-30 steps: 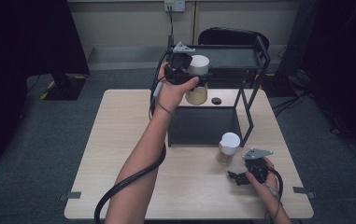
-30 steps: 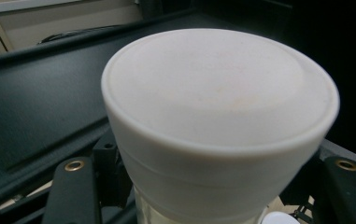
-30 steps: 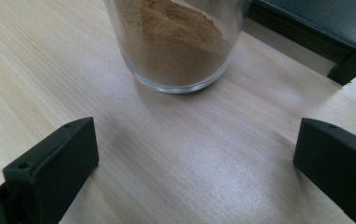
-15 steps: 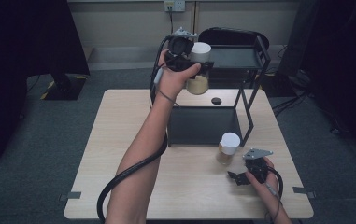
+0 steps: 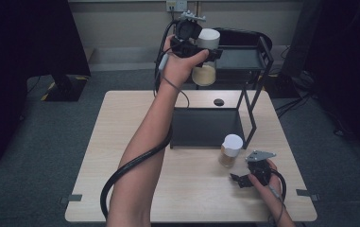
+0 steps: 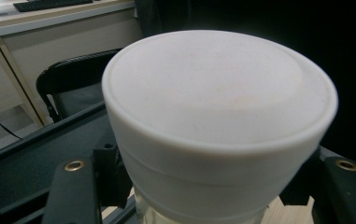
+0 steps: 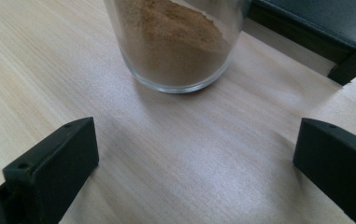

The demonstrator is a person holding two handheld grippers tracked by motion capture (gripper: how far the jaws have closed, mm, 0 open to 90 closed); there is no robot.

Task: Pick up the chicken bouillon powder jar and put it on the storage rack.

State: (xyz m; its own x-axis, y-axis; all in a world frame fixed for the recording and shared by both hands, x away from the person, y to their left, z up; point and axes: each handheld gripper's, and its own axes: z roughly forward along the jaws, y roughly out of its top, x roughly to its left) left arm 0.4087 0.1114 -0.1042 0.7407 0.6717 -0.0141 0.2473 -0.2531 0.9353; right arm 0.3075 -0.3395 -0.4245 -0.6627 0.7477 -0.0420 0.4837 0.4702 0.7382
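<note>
High view: left gripper (image 5: 201, 47) clamps the lidded jar (image 5: 205, 56); clear the shelf's (image 5: 244, 59) front edge, keep upright. Right gripper (image 5: 249, 177) gapes wide, holding nothing.

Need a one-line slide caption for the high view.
Left hand-held gripper lifts white-lidded jar beside black shelf.

Held jar (image 6: 217, 121): lower body cut off by bottom edge in left gripper view (lid blocks contents). Second jar (image 7: 175, 42): top cropped in right gripper view.
</note>
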